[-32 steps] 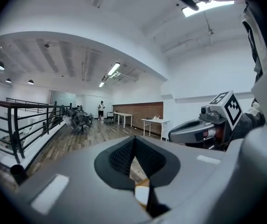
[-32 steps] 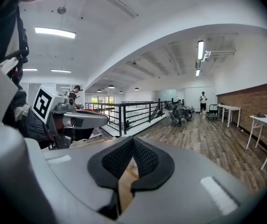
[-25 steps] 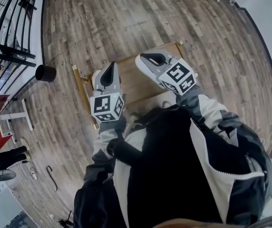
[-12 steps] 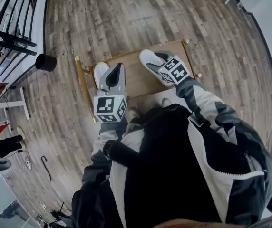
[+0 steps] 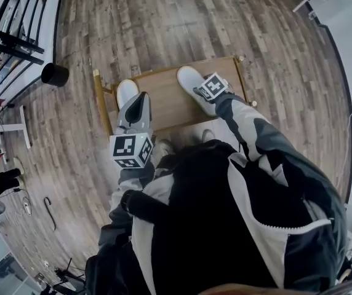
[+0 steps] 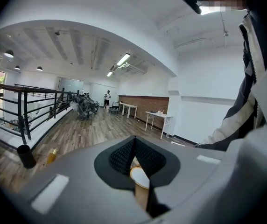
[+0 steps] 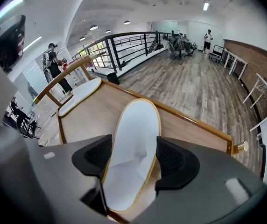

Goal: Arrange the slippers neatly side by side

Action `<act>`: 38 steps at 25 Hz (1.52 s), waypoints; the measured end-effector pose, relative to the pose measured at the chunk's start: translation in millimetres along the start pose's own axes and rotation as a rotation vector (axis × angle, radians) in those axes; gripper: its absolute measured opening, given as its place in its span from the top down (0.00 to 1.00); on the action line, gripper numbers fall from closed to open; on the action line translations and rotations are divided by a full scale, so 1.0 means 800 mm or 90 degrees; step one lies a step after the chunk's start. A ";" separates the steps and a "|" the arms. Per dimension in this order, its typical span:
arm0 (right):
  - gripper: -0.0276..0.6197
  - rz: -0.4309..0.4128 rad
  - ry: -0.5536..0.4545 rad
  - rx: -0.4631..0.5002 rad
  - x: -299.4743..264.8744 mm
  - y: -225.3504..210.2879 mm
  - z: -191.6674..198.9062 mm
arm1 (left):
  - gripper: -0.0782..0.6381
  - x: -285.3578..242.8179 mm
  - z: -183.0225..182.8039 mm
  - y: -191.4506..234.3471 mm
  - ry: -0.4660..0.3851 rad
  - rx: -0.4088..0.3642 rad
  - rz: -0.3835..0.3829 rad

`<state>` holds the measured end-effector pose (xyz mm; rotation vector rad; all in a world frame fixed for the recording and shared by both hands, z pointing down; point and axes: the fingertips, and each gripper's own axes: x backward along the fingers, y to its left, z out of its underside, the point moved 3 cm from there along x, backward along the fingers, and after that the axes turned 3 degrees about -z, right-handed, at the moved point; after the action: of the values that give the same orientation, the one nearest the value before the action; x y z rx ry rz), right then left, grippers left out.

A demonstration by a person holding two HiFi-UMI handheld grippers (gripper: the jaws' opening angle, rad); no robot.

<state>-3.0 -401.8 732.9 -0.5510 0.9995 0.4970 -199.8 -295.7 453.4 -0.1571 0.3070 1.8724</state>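
Two white slippers now lie on the low wooden worktop (image 5: 164, 103). At left, the left slipper (image 5: 127, 91) rests close to the left rim, untouched. Just beside it the left tongs (image 5: 143, 98) hang closed, and we see nothing clamped between their pads. At right, the right slipper (image 5: 190, 78), carried in the air a second ago, has been lowered flat onto the boards. The right tongs (image 5: 203, 92) have just been opening and now stand wide, with the slipper's near end lying between the pads, no longer gripped. We judge this release complete. We note, however, that the pair lies well apart, with the right slipper angled toward the left one. Closing the gap and squaring the two ends remains to be done.
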 end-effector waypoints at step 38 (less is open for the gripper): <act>0.92 -0.027 -0.496 -0.058 0.249 0.139 -0.117 | 0.88 0.016 0.011 0.046 -0.025 0.041 -0.026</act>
<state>-41.2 -349.5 494.8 -0.4021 0.2231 0.6512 -238.2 -292.1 463.1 -0.0821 0.3352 1.8201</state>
